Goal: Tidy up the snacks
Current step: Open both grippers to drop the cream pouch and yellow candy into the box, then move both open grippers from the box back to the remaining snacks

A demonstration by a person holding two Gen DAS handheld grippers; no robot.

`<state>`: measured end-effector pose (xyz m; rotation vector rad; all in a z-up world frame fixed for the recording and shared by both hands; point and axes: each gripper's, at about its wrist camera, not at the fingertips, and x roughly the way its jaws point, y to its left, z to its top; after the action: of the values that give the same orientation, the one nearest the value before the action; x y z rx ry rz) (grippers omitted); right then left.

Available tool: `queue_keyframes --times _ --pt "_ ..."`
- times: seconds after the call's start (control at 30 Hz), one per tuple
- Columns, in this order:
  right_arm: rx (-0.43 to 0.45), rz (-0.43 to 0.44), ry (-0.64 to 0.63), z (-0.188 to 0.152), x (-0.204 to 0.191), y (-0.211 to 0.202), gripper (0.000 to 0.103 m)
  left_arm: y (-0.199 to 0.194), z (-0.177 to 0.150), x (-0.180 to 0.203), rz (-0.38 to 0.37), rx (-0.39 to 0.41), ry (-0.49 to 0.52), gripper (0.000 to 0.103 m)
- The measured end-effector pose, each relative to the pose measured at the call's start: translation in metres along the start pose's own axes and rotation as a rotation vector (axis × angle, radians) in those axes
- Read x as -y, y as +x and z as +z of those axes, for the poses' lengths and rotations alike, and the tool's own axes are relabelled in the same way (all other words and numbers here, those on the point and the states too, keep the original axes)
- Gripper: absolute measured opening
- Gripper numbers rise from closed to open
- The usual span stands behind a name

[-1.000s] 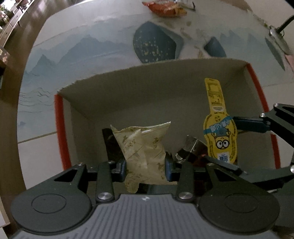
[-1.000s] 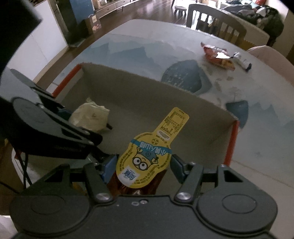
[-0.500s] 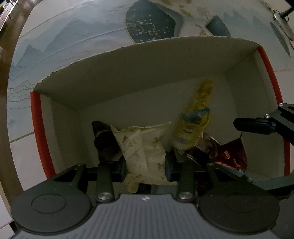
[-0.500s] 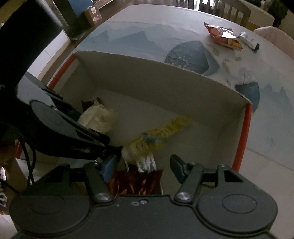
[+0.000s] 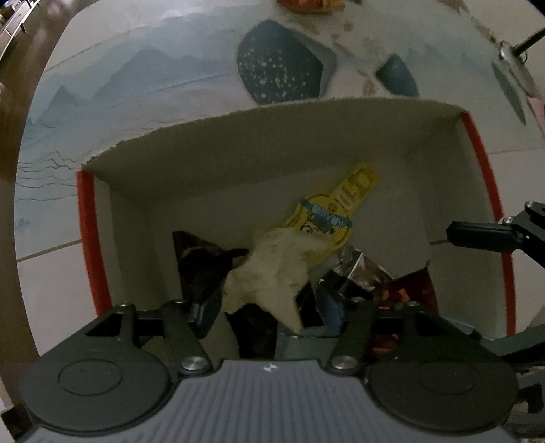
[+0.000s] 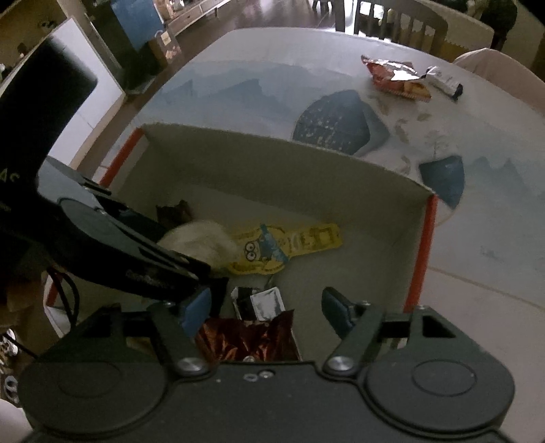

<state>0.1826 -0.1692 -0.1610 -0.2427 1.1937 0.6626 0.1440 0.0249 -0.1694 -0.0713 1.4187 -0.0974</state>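
Note:
A cardboard box (image 5: pixel 238 150) with red edges stands on the table; it also shows in the right wrist view (image 6: pixel 306 170). Inside lie a yellow minion snack pack (image 5: pixel 333 208) (image 6: pixel 282 245), a blurred cream snack bag (image 5: pixel 272 269) (image 6: pixel 201 238), a dark packet (image 5: pixel 201 262) and a red-brown foil packet (image 6: pixel 248 337). My left gripper (image 5: pixel 269 310) is open above the box with the cream bag just past its fingers. My right gripper (image 6: pixel 265 306) is open and empty over the box's right part.
On the patterned tablecloth beyond the box lie a red-orange snack bag (image 6: pixel 395 76) and a small white-black packet (image 6: pixel 442 80). Chairs (image 6: pixel 402 17) stand at the table's far side. A spoon-like tool (image 5: pixel 511 58) lies at the far right.
The right gripper opened and the minion pack fell flat into the box. The left gripper opened and the cream bag is dropping from it, blurred.

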Motion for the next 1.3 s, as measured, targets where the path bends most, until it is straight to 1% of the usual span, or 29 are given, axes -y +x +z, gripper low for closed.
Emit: queue_keyframes --times 0.2,0.5,0.6,0.67,0.73,0.8,0.93,1.0,1.2,1.3 --pt "0.050 0.015 0.032 -0.003 0.000 -0.021 0.078 -0.023 -0.007 -0.008 -0.029 0.063 -0.028 0.061" --pt "0.146 0.021 0.054 -0.005 -0.003 -0.064 0.082 -0.072 -0.020 -0.004 -0.071 0.198 -0.001 0.061" --pt "0.183 0.017 0.057 -0.004 -0.004 -0.080 0.084 -0.089 -0.023 -0.002 -0.069 0.249 0.016 0.061" --pt "0.206 0.019 0.059 -0.002 -0.003 -0.090 0.085 -0.101 -0.025 0.002 -0.053 0.292 0.022 0.061" --pt "0.226 0.020 0.061 -0.001 -0.002 -0.099 0.086 -0.110 -0.025 0.005 -0.047 0.325 0.027 0.066" --pt "0.246 0.015 0.063 0.001 0.000 -0.106 0.088 -0.119 -0.025 0.007 -0.043 0.357 0.028 0.067" --pt "0.279 0.003 0.072 0.006 0.006 -0.117 0.089 -0.133 -0.019 0.015 -0.017 0.409 0.049 0.067" --pt "0.292 -0.006 0.073 0.010 0.011 -0.121 0.091 -0.139 -0.014 0.018 -0.014 0.425 0.051 0.070" --pt "0.336 -0.028 0.073 0.027 0.032 -0.133 0.097 -0.149 0.013 0.027 0.004 0.477 0.043 0.072" --pt "0.357 -0.048 0.065 0.039 0.046 -0.138 0.099 -0.152 0.031 0.030 0.002 0.500 0.023 0.078"
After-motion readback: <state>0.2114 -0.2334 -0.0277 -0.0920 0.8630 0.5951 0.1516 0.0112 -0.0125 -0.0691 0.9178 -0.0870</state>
